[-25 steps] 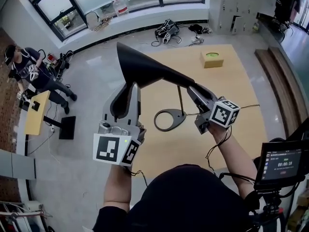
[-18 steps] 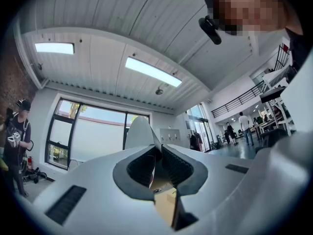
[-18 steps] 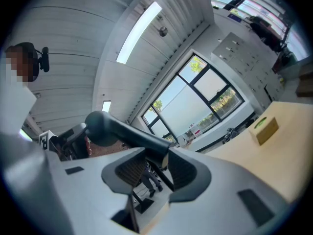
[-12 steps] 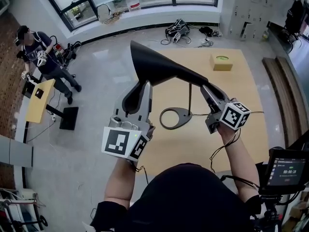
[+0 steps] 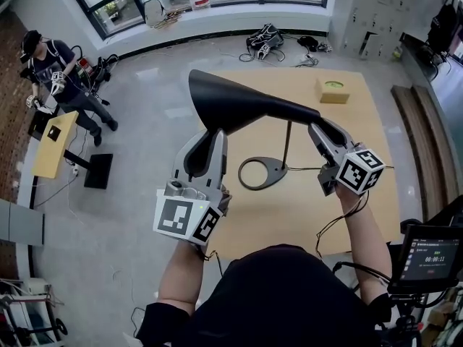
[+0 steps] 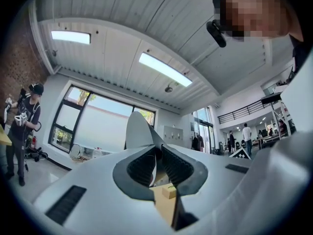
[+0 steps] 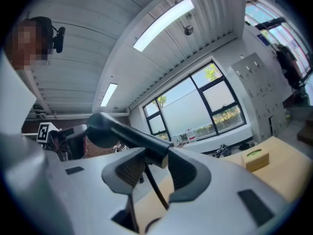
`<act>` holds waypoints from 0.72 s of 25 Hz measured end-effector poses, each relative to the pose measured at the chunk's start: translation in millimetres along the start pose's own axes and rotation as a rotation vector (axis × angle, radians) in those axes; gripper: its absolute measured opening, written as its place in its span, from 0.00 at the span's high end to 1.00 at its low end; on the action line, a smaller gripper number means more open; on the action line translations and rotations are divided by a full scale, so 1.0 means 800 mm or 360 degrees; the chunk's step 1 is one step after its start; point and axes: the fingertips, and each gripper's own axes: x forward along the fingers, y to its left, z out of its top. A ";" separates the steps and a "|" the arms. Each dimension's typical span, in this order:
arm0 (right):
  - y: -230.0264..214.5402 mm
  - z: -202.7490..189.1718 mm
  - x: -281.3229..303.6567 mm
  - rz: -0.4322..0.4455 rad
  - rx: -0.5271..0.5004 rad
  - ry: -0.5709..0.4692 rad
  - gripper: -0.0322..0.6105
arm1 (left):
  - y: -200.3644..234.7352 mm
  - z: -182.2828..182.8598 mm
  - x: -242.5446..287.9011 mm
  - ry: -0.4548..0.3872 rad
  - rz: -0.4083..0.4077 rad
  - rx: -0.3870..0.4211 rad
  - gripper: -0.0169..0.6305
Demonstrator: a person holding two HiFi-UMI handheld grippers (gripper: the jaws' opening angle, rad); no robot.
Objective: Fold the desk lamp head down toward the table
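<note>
The lamp head (image 5: 239,107) has dipped slightly with the left gripper (image 5: 206,132), whose nearly closed jaws pinch its rim. The right gripper (image 5: 318,125) has just been closing its jaws, which clasp the head's rear end. One lamp stands on the table (image 5: 347,194); one box (image 5: 333,90), contents unseen, sits at the far corner.

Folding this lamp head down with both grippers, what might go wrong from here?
The left gripper pinches only the thin rim of the lamp head, so it may slip off. The right gripper has just been closing its fingers around the neck; nothing pins the base, so the lamp may tip.
</note>
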 end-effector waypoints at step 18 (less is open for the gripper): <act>0.015 0.038 -0.009 -0.0040 -0.0509 0.0063 0.73 | 0.026 -0.087 -0.034 0.0138 0.0040 -0.0445 0.91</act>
